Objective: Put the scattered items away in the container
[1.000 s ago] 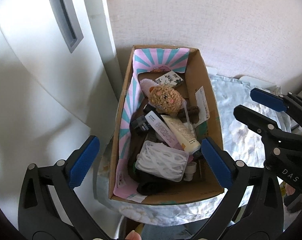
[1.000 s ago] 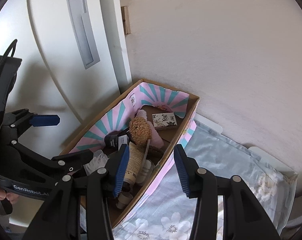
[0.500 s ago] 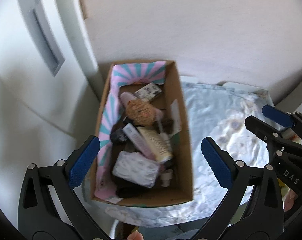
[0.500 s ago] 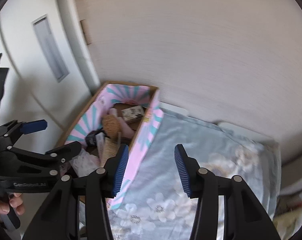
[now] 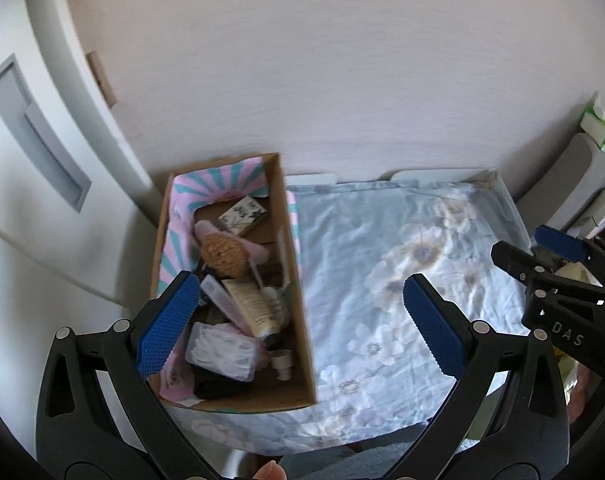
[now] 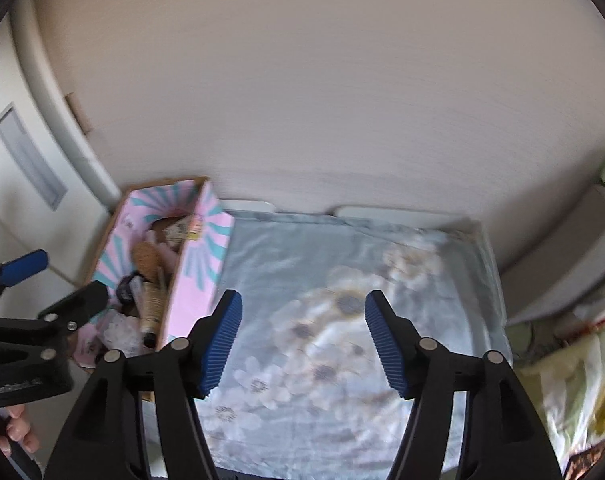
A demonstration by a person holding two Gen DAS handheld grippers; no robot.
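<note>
Box filled; cloth bare.
Cardboard box (image 5: 238,280) lies lower left, long axis up-frame, under the empty, wide left gripper (image 5: 302,324); right gripper (image 6: 302,340) empty, opening.

Left tool (image 5: 302,320): black frame, silver screws, ribbed blue pads (image 5: 168,322). Right tool (image 6: 302,338): identical build; white "DAS" lettering on its body, seen from the left wrist.

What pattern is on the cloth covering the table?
The cloth is pale blue with large white flowers, sharpest in the left wrist view.
</note>
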